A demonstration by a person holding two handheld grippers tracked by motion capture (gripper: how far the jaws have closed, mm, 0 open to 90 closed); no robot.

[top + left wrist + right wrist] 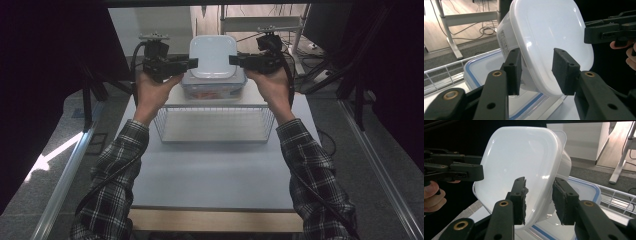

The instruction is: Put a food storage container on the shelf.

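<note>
White container (pixel 213 55) stacked on blue-rimmed container (pixel 214 91); left gripper (pixel 192 63), right gripper (pixel 234 60) jaws part-open astride its rim, not pressing; release step; next, back both clear.

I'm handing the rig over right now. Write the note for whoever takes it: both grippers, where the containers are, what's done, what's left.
Left gripper: jaws straddle the left rim of the white container, open, pads not clearly pressing.
Right gripper: the same on the right rim, also open.
The white container, lid on, sits tilted on the blue-rimmed container, which stands on the wire rack on the table.
Done: white container stacked on top.
Left: probably check that it sits flat, since it looks tilted in both gripper views, then draw both grippers clear.
</note>
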